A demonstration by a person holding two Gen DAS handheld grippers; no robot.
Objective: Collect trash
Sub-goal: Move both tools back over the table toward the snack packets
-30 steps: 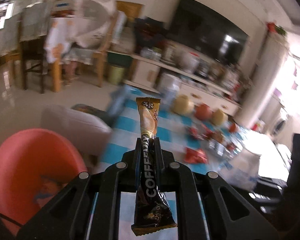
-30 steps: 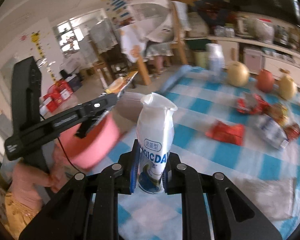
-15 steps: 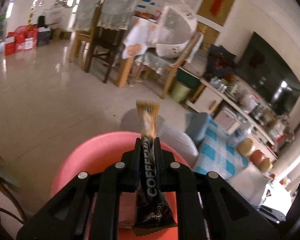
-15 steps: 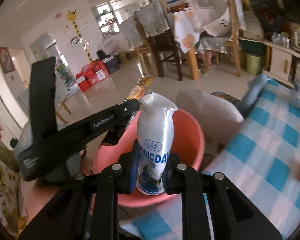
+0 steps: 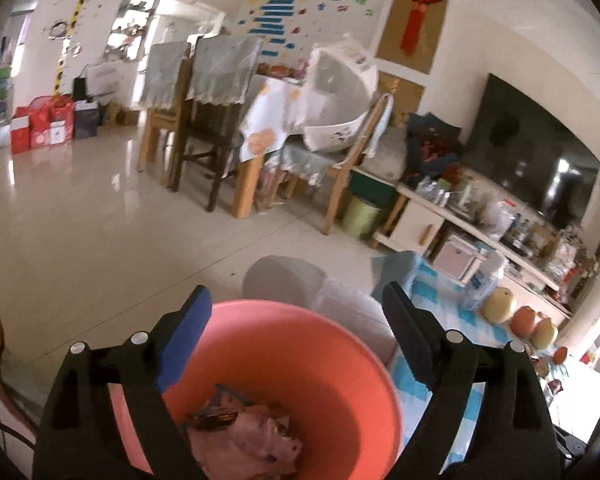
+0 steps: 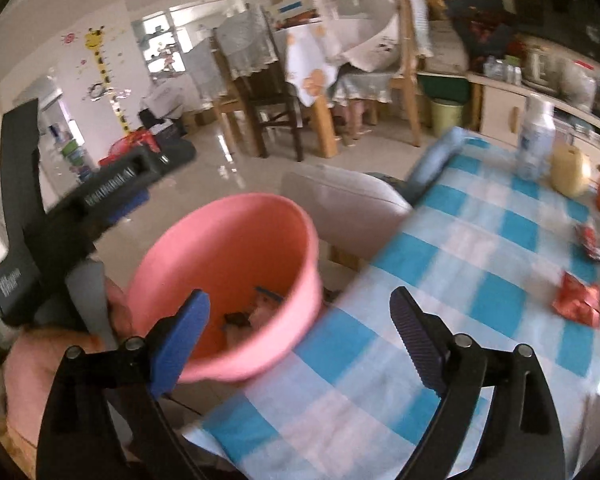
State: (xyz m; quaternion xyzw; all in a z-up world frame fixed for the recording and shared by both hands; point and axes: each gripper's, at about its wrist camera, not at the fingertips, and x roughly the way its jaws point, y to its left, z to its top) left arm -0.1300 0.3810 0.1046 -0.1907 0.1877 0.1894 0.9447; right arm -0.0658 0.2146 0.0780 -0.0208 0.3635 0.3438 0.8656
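Observation:
A pink bin point(image 5: 316, 364) sits below the table edge, also in the right wrist view point(image 6: 236, 240). Wrappers lie inside it point(image 5: 240, 436), among them a dark coffee sachet point(image 5: 212, 420). My left gripper point(image 5: 296, 320) is open and empty above the bin. My right gripper point(image 6: 300, 320) is open and empty over the bin's near rim and the table edge. The left gripper's body point(image 6: 60, 208) shows at the left of the right wrist view. Red wrappers point(image 6: 576, 304) lie on the checked tablecloth point(image 6: 460, 280) to the right.
A grey stool point(image 6: 348, 196) stands behind the bin. A white bottle point(image 6: 534, 136) and round fruit point(image 6: 568, 164) stand at the table's far side. Wooden chairs point(image 5: 204, 120) and a dining table are across the tiled floor, a TV unit point(image 5: 480, 224) at right.
Both grippers swung left from the table to over the bin and opened. The coffee sachet left my left gripper and the white bottle-shaped packet left my right; the sachet now lies in the bin.

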